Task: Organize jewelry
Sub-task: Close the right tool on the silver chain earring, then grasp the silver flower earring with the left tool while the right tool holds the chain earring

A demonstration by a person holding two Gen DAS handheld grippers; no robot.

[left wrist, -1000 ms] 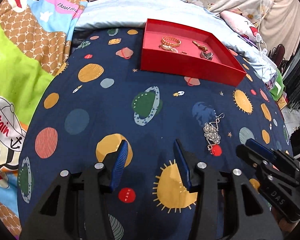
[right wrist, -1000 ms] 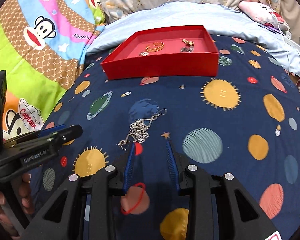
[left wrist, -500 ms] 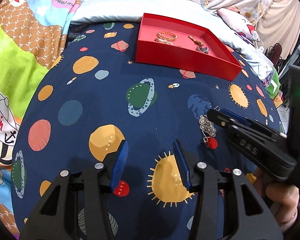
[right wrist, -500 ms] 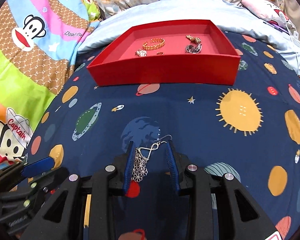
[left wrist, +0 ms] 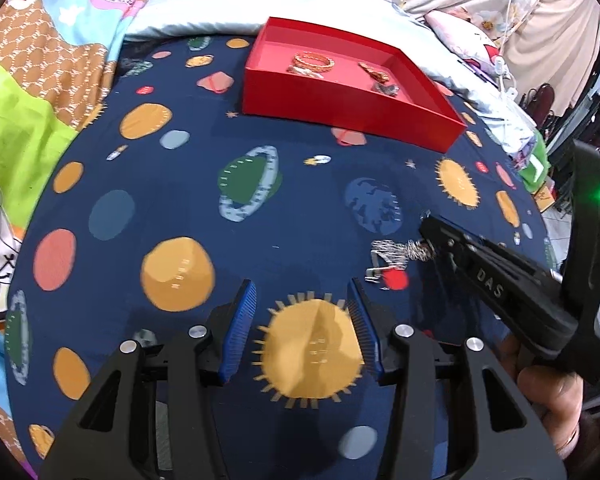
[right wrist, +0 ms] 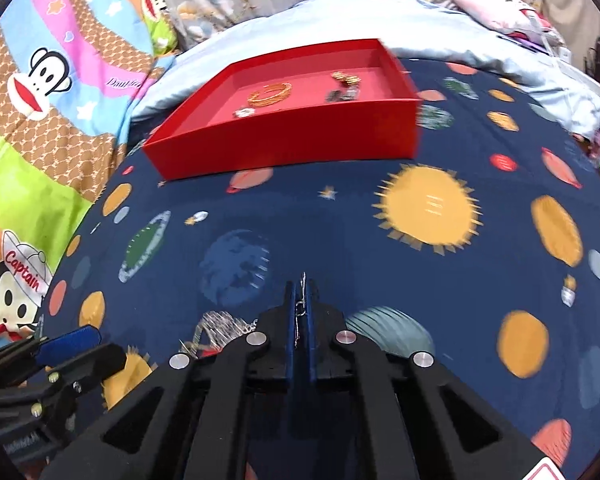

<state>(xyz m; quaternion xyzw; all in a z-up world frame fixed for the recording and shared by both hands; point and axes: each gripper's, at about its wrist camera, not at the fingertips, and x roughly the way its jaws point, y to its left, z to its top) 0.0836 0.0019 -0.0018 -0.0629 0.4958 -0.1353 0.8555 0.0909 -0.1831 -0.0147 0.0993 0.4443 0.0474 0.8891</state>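
In the right wrist view we see our right hand-held gripper (right wrist: 300, 312) at the bottom centre of the frame, its blue pads pressed together on a thin silver link of the silver chain jewellery piece (right wrist: 216, 330). The rest of that chain lies bunched on the navy bedspread printed with planets and suns (right wrist: 340, 208), just left of the black fingers. In the left wrist view the same chain (left wrist: 396, 252) sits at the right of the frame, beside a small red printed dot, with the tip of the right hand-held gripper (left wrist: 430, 226) touching its right end and our right hand (left wrist: 548, 396) gripping the handle at the lower right edge.

Our left hand-held gripper (left wrist: 302, 324) fills the bottom of its own view, jaws partly apart with nothing between the blue pads, only a printed yellow sun on the bedspread below them. It shows again at the lower left of the right wrist view (right wrist: 66, 350).

The shallow red rectangular cardboard tray (left wrist: 340, 100) rests on the bedspread at the upper centre of the frame, well apart from the chain. Inside it we make out a gold beaded bangle (left wrist: 314, 62) toward the left and a small gold piece (left wrist: 374, 72) and a dark piece (left wrist: 384, 89) toward the right. A colourful cartoon monkey blanket (right wrist: 40, 92) lies at the left.
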